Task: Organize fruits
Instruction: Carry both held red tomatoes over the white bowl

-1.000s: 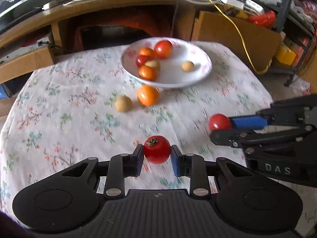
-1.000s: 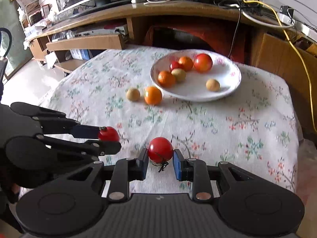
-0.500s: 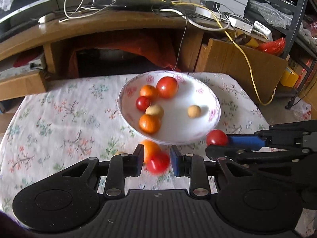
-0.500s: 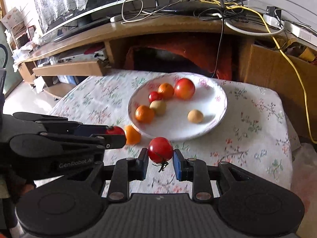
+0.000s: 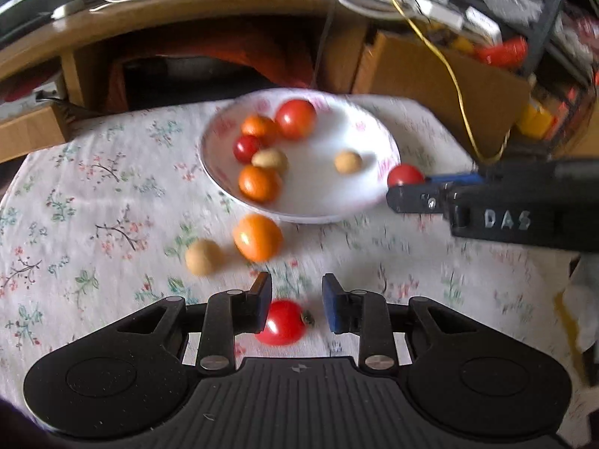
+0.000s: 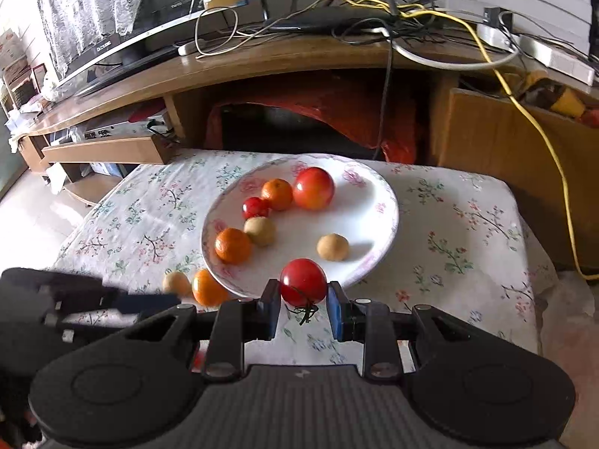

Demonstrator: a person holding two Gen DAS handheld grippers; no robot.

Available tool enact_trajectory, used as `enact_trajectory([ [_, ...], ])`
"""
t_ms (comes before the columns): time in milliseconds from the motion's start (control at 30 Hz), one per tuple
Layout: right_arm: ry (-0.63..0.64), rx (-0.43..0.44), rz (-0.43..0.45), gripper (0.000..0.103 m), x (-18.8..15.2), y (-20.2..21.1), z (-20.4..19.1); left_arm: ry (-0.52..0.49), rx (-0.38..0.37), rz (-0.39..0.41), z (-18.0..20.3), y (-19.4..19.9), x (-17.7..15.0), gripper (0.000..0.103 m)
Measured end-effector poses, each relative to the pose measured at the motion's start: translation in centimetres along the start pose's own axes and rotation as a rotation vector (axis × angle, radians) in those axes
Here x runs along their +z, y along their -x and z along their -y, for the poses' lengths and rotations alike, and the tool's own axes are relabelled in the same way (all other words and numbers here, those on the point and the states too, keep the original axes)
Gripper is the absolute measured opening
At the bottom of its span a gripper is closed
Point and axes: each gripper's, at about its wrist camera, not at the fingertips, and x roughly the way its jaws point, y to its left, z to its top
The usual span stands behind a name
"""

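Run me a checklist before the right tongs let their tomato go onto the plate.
1. Right tongs gripping the right tomato: ok.
2. Right tomato fully inside the plate rim: cannot tell.
3. Bare spot on the plate nearby: ok.
4. Left tongs holding the left tomato: not ok, open, tomato loose.
5. Orange and brown fruit on the plate: not ok, both on the cloth.

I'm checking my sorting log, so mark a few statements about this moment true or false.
1. The right claw grips a red tomato. True.
2. The plate holds six fruits. True.
3. No fruit lies on the cloth outside the plate. False: an orange and a tan fruit lie beside it.
4. The left claw clamps a tomato between its pads. False: the loose tomato sits below the pads, which stand apart.
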Motion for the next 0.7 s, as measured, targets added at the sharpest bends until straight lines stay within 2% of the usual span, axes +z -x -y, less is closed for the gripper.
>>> enact_trajectory([
  [200,0.022,0.014,-0.023,0.027,-0.9,0.4,-0.5,-0.029,0.02,-0.037,0.2,-1.3,-1.2,0.043],
  [300,0.028,0.024,-0.021,0.027,-0.9,0.4,-0.6,-0.074,0.044,-0.026,0.9,-1.0,-1.8,0.043],
  [467,0.026,0.027,-0.02,0.027,-0.9,0.3,-0.8,-0.054,0.031,-0.026,0.4,-0.5,-2.4,0.043],
  [600,0.032,0.03,-0.024,0.027,-1.1,0.4,-1.0,-0.058,0.008,-0.033,0.3,-0.3,-2.7,0.051],
  [667,0.035,0.03,-0.025,0.027,-1.2,0.5,-1.1,-0.078,0.009,-0.037,0.5,-0.1,-2.9,0.052],
  [700,0.038,0.032,-0.025,0.027,-1.2,0.5,-1.2,-0.093,0.005,-0.041,0.6,0.1,-3.1,0.056],
])
